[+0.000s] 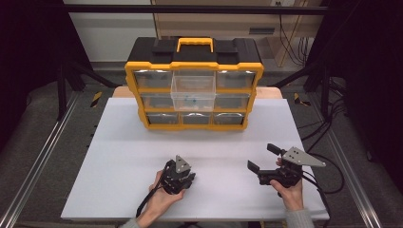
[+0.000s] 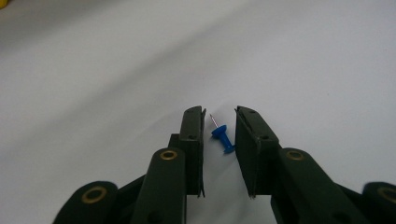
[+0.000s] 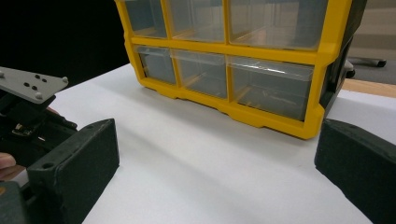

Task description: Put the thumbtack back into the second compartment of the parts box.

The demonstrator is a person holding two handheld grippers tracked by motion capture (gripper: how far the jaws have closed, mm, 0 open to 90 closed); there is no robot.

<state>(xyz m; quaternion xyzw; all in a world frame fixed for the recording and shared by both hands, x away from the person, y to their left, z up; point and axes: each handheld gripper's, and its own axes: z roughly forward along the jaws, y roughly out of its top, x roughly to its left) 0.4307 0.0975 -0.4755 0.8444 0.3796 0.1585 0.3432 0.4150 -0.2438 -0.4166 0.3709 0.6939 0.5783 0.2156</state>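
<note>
A small blue push pin [image 2: 222,137] lies on the white table top [image 2: 116,70], its metal point aimed away from the camera. My left gripper [image 2: 219,112] is lowered over it with one jaw on each side and a narrow gap still showing beside the pin, so the jaws stand open. From above, the left gripper [image 1: 184,180] points down at the table's front middle, held by a hand. To its right, my right gripper [image 1: 261,156] is wide open with nothing between its jaws. In its own view the right gripper [image 3: 217,172] faces the organizer.
A yellow and black drawer organizer [image 1: 192,85] with clear drawers stands at the back of the white table top [image 1: 119,156]. Its upper middle drawer [image 1: 193,92] is pulled out and holds small blue items. The organizer [image 3: 224,46] fills the background ahead of the right gripper.
</note>
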